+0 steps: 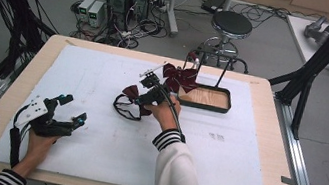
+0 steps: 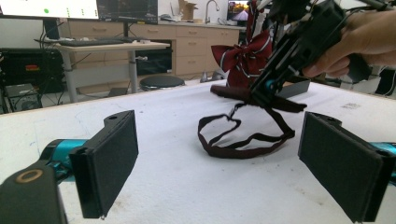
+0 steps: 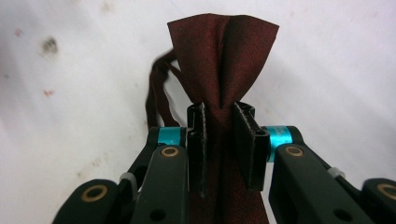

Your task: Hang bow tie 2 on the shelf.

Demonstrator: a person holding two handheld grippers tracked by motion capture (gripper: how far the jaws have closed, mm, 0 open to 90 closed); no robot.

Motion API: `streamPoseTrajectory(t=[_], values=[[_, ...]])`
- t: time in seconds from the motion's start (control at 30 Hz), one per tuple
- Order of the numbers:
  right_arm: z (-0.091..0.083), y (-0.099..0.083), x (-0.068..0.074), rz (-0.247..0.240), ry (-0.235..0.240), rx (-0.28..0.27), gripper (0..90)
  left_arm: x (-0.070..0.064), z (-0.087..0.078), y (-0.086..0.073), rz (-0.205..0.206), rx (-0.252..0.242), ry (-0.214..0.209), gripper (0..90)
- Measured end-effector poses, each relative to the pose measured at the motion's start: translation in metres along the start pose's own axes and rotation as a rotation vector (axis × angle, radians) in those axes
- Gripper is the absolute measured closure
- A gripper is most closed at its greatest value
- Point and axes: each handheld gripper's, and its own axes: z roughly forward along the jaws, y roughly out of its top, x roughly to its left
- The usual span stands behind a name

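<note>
A dark red bow tie (image 1: 131, 91) with a looped neck strap (image 1: 124, 110) lies partly lifted at the middle of the white board. My right gripper (image 1: 141, 100) is shut on its knot; in the right gripper view the jaws pinch the pleated centre (image 3: 219, 112) and one wing (image 3: 224, 51) fans out above them. The strap (image 2: 243, 142) trails on the board. A second, striped bow tie (image 1: 177, 77) hangs on a rack behind it. My left gripper (image 1: 73, 109) rests at the board's near left, open, with nothing between its pads (image 2: 109, 158).
A black tray (image 1: 200, 107) with a wooden floor and upright rods stands right of the bow ties. The white foam board (image 1: 241, 166) covers most of the wooden table. Beyond the table are a stool (image 1: 232, 25) and computers with cables on the floor.
</note>
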Motion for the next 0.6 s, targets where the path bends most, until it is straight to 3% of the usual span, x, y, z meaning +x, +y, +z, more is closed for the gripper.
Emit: streamPoseTrajectory(t=[0.23,0.6], values=[[-0.016,0.000,0.001,-0.023,0.009,-0.095,75.9,0.000,0.000,0.000,-0.002,-0.002,0.001,12.5],[-0.044,-0.003,0.003,-0.082,-0.048,-0.259,75.9,0.000,0.000,0.000,0.003,-0.004,0.005,12.6]])
